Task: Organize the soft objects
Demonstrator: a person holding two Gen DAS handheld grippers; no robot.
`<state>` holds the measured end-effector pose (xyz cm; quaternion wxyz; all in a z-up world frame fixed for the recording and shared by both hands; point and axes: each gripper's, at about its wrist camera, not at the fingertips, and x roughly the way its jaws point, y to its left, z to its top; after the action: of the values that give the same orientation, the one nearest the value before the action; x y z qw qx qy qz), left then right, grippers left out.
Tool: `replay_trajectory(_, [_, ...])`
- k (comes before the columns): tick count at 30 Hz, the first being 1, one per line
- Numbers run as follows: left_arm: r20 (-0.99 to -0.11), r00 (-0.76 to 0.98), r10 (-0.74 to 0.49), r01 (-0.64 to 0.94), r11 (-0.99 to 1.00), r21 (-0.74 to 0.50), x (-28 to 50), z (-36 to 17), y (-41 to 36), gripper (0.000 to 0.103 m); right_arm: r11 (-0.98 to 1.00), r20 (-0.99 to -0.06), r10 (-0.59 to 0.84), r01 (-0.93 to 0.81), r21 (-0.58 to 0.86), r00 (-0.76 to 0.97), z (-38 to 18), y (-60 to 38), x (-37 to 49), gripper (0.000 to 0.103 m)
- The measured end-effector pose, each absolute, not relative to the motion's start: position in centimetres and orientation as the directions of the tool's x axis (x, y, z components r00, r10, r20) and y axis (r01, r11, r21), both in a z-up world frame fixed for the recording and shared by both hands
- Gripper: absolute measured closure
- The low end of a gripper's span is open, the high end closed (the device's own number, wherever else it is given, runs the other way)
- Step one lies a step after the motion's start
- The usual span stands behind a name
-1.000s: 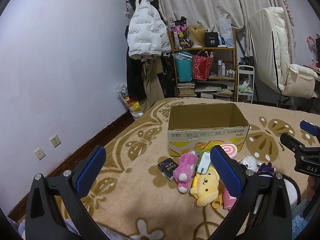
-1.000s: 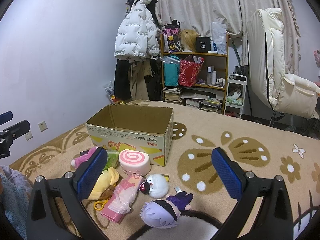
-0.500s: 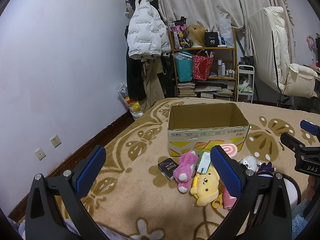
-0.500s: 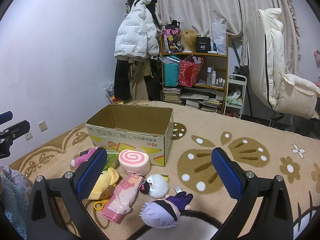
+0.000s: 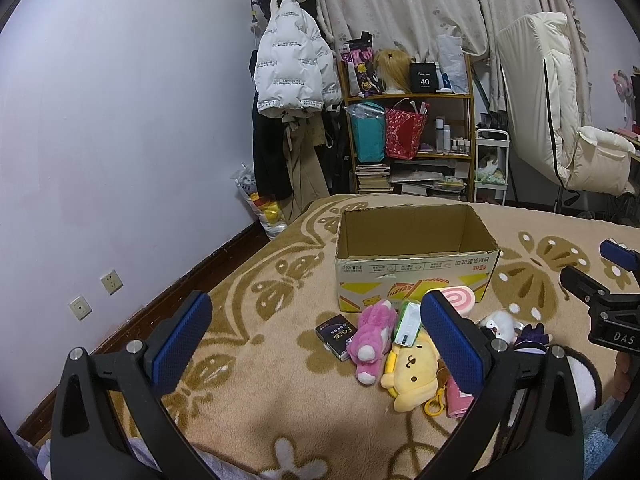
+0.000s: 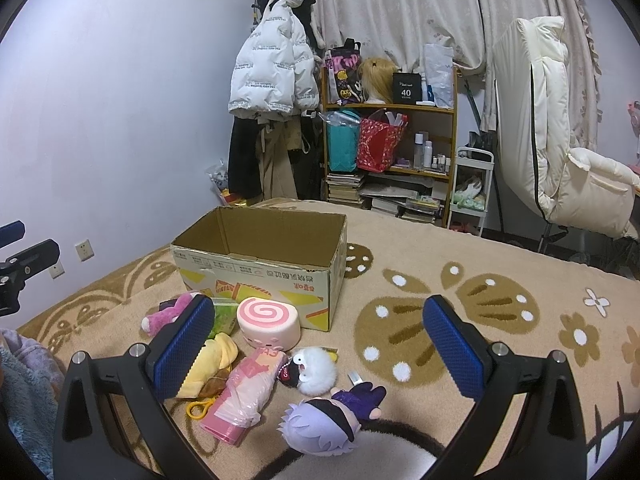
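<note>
An open cardboard box (image 5: 416,256) (image 6: 264,256) stands on the beige patterned blanket. In front of it lie a pink plush (image 5: 370,340) (image 6: 166,316), a yellow plush dog (image 5: 412,372) (image 6: 208,364), a pink swirl cushion (image 6: 268,324) (image 5: 456,298), a white fluffy toy (image 6: 314,370), a purple-haired doll (image 6: 324,426) and a pink folded umbrella (image 6: 244,396). My left gripper (image 5: 316,344) is open and empty, above the blanket before the pile. My right gripper (image 6: 320,346) is open and empty above the toys.
A small black box (image 5: 336,334) and a green pack (image 5: 408,322) lie among the toys. A shelf (image 5: 412,140) with bags and books, hung coats (image 5: 296,76) and a white chair (image 5: 560,128) stand behind. The wall (image 5: 100,160) is on the left.
</note>
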<state>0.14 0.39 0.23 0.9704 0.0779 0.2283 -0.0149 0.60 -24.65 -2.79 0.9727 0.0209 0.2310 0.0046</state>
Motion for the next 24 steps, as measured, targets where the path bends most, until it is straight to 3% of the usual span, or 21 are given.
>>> replay_trajectory(24, [-0.467,0.884,0.009,0.064,0.988,0.141,0.07,-0.27,0.75,0.000,0.999,-0.456,0.035,-0.015,0.047,0.889,-1.96,-23.97,0.37,0.000])
